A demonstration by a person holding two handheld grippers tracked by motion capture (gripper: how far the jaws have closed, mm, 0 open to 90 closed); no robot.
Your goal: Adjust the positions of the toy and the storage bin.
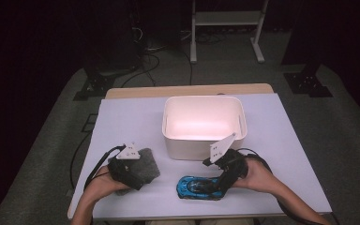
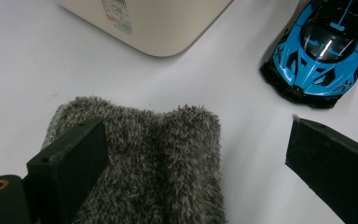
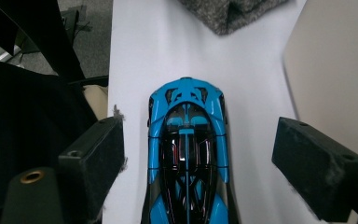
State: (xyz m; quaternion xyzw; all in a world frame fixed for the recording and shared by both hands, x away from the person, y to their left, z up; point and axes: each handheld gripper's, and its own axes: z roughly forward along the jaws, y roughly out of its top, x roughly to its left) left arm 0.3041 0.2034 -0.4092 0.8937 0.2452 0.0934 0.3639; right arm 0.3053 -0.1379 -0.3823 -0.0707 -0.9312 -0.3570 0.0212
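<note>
Toy car (image 3: 186,154) near worktop's (image 1: 122,117) front edge, between right gripper's (image 3: 198,158) spread jaws, untouched; white bin (image 1: 204,140) behind.

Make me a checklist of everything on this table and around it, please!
Surface: white table, flat.
Job's things: blue toy car near front edge; grey fuzzy cloth to its left; white bin behind, nothing seen inside.
Clutter: nothing seen.
Grippers: left tongs open over the cloth; right tongs open, jaws either side of the car, not touching.
Cables: black cable trails off the left edge.
Surroundings: grey floor, white rack, dark room.
</note>
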